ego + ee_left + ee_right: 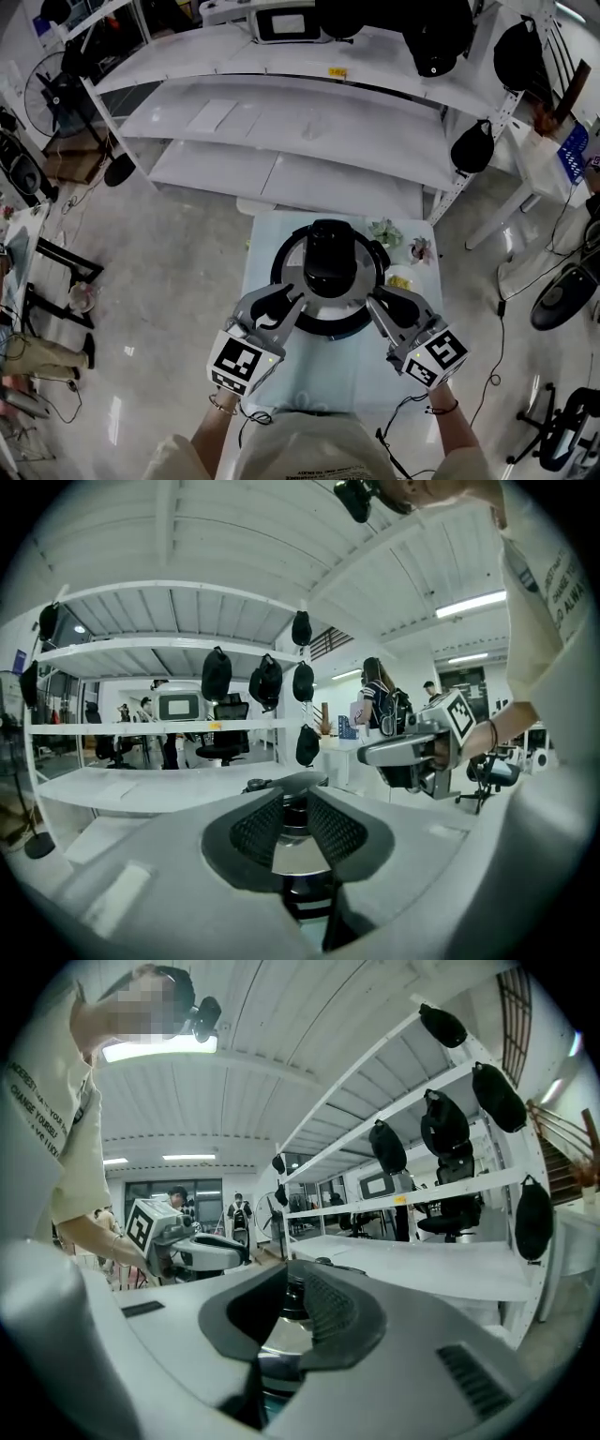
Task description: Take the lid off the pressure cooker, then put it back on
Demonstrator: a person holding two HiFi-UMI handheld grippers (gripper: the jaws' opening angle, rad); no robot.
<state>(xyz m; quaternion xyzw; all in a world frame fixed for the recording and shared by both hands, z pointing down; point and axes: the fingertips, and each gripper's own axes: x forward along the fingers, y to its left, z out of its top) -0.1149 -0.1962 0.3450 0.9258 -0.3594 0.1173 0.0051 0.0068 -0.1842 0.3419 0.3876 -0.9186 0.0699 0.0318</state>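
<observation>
Two grippers, both clamped on the one lid (328,307): left gripper (287,306) on the rim at the left side of the pressure cooker (278,269), right gripper (375,306) at its right side. Lid over the cooker, mid-desk (281,380). One black handle (328,258) on top. Three small items (419,249) right of the cooker, apart from it.

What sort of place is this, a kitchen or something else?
Likely a lab or workshop, not a kitchen: white storage shelves, office chairs behind them, a floor fan.
</observation>
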